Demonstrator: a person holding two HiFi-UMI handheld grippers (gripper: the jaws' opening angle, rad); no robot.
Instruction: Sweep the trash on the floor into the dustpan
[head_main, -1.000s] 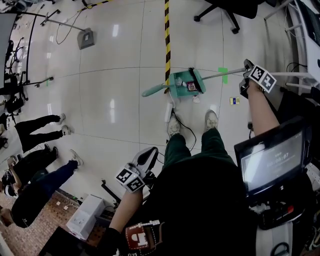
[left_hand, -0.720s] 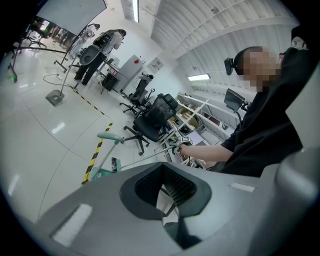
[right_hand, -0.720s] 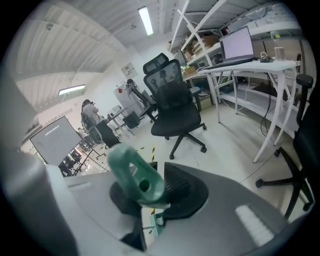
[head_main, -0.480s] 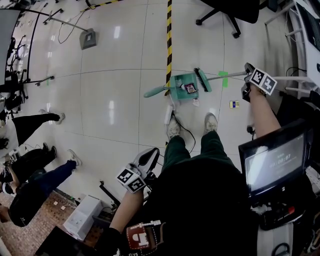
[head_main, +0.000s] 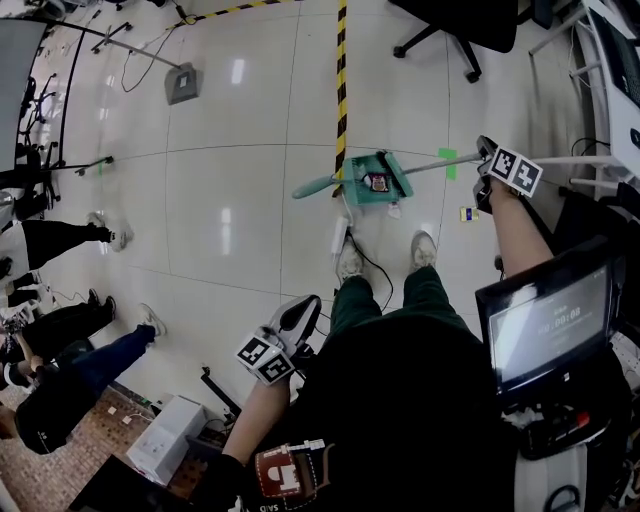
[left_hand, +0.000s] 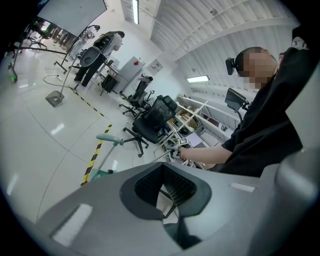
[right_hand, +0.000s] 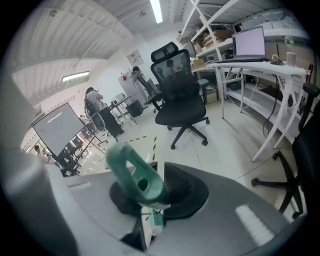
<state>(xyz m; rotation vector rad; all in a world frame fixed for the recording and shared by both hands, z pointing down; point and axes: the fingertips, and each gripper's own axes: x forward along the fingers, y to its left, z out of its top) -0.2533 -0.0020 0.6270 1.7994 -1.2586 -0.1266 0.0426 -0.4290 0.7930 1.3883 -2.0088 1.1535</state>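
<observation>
Green dustpan (head_main: 362, 192) flat on the floor (head_main: 230, 190) — dark trash (head_main: 378, 182) inside, green broom (head_main: 396, 171) bristles at its edge.

A glossy white tiled floor (head_main: 230, 200) is reflecting the ceiling strip lights (right_hand: 156, 10). A yellow-and-black tape line (head_main: 343, 80) is running straight across it. A black office chair (right_hand: 182, 95) is standing near a white desk (right_hand: 260, 67), which is carrying an open laptop (right_hand: 250, 42). A grey stand base (head_main: 182, 83) is sitting farther off, and people (head_main: 60, 240) are standing along the floor's left edge.
</observation>
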